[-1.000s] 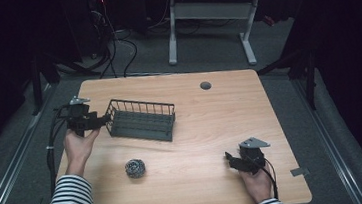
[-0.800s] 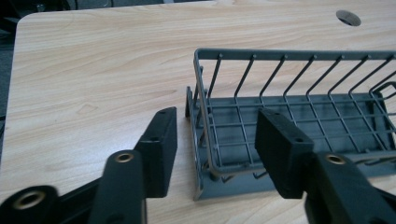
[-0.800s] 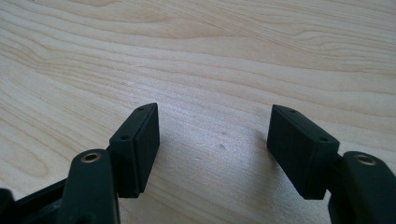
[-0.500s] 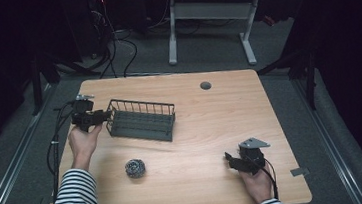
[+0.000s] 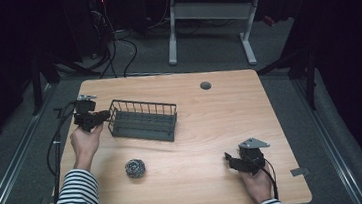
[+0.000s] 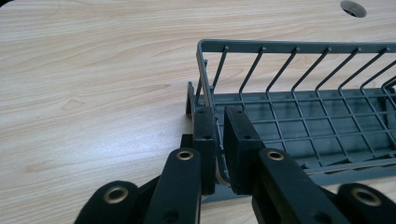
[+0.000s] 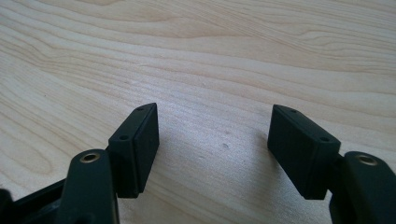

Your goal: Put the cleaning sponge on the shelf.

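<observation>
A dark grey wire basket point(image 5: 143, 120) stands on the wooden table point(image 5: 212, 129), left of centre. My left gripper point(image 5: 101, 117) is at the basket's left end. In the left gripper view its jaws have just been closing and now pinch the end rim of the basket point(image 6: 299, 116), so the left gripper point(image 6: 218, 116) is shut on that wire. A round steel scourer point(image 5: 135, 168) lies nearer the person, apart from both grippers. Near the front right edge my right gripper point(image 5: 231, 160) rests low over bare wood. The right gripper point(image 7: 212, 126) is open, with nothing between its jaws.
A round cable hole point(image 5: 205, 85) sits in the tabletop behind the basket, also in the left gripper view as the hole point(image 6: 353, 7). A small grey tab point(image 5: 299, 172) lies by the right front corner. Cables trail off the table's left edge; a desk frame stands beyond.
The left hand has edged slightly right toward the basket and its jaws have closed on the basket's end rim. The right hand has stayed where it was.
</observation>
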### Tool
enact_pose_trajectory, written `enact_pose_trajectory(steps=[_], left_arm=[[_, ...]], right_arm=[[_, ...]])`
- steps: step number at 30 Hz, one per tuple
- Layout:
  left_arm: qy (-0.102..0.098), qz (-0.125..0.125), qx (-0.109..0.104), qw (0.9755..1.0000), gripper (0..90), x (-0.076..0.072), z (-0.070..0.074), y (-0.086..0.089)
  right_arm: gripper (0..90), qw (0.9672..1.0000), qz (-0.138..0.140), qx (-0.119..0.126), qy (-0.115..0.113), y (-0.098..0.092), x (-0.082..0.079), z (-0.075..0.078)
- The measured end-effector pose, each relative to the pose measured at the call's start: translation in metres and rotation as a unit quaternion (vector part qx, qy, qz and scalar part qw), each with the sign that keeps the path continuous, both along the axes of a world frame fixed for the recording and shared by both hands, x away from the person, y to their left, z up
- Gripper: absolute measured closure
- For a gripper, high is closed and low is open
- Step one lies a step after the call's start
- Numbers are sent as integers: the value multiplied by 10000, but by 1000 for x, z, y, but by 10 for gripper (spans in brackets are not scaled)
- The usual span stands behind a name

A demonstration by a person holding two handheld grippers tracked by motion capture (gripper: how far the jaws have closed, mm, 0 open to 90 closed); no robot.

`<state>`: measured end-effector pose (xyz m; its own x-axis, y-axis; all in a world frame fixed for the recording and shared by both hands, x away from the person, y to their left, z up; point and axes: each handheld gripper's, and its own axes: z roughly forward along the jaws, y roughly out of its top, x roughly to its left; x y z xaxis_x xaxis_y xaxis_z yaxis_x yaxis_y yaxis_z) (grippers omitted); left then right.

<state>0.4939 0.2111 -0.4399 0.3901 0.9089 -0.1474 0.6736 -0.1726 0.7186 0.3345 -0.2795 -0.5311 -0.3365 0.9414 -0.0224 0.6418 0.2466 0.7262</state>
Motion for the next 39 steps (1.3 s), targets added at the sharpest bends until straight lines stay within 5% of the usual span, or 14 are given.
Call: enact_pose_trajectory(steps=[29, 39], left_arm=[[114, -376, -133, 9991, 837, -11, 1, -63], [143, -415, -243, 9987, 834, -13, 0, -68]], right_arm=[[341, 10000, -1, 9, 4, 0, 0, 0], [341, 10000, -1, 7, 4, 0, 0, 0]])
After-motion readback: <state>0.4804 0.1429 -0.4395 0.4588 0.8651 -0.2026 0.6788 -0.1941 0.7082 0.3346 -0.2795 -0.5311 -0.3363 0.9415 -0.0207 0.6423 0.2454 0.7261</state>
